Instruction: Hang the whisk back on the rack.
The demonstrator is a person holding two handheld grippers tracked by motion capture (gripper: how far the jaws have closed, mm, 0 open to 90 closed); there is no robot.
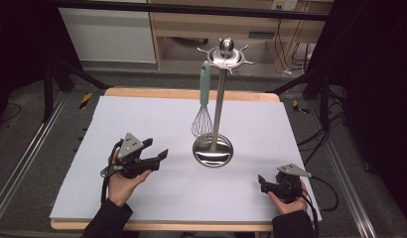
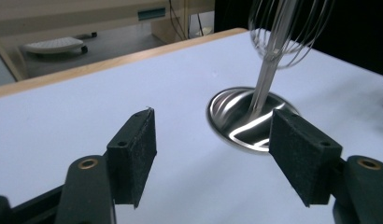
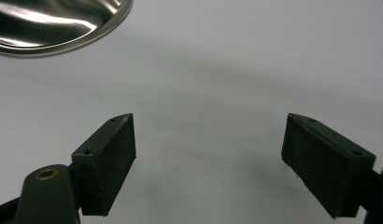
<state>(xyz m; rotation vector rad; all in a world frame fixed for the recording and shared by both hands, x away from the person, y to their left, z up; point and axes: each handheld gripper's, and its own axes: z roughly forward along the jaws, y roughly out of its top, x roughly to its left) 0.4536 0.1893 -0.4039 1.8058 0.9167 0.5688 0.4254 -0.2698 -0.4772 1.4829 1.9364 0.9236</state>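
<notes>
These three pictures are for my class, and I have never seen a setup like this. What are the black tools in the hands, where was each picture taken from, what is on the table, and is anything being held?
A person sits at a table covered with a white sheet and holds a hand tool in each hand. The left gripper and the right gripper each have two black jaws, like tongs. The high view comes from a fixed camera above the table. The other two views come from small cameras riding on each gripper, looking along its jaws. In the middle stands a metal utensil stand with a round base. A whisk with a pale green handle hangs from its top. Both grippers are open and hold nothing.
</notes>
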